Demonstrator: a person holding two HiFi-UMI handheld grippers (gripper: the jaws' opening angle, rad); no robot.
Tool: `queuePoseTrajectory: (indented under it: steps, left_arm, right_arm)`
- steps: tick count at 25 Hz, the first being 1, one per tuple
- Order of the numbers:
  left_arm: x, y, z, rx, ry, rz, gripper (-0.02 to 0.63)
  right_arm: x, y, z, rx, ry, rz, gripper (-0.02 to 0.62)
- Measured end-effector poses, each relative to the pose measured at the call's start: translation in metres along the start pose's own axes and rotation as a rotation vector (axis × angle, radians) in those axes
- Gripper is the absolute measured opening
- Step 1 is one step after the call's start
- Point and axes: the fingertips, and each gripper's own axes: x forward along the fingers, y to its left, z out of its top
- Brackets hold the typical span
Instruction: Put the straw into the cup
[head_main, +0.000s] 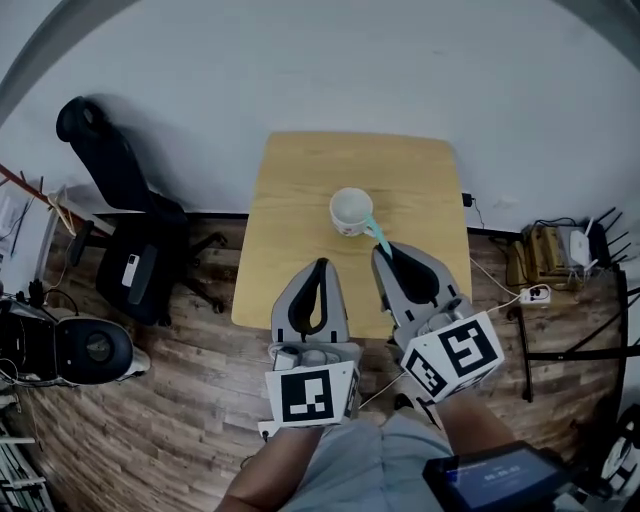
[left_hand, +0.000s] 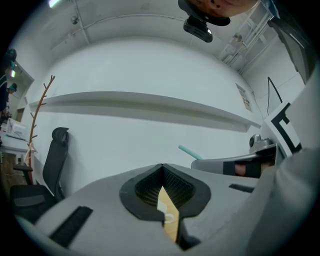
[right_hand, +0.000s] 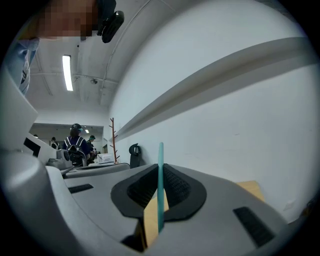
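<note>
Got the straw (head_main: 376, 230) pinched in the right hand-held gripper (head_main: 383, 252), left hand-held gripper (head_main: 320, 265) closed on nothing. Best to line up over the cup (head_main: 351, 211), lower gently.

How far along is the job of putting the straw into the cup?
Done: the right claw holds the thin teal plastic straw. In hand: the straw's tip hangs near the rim of the white ceramic cup, not clearly inside. Left: lower it in and release. The left claw is shut, empty.
</note>
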Motion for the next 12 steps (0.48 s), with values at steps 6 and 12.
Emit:
queuePoseTrajectory:
  steps: [6,12]
  left_arm:
    - [0.017,0.024,0.028,-0.003,-0.064,-0.039,-0.002]
    - [0.028,0.033,0.049,0.025,-0.101,-0.059,-0.002]
  right_arm:
    - [0.025,0.004,0.031,-0.057,-0.051,-0.049,0.021]
    - [0.034,0.006,0.06,-0.097,-0.101,-0.063,0.021]
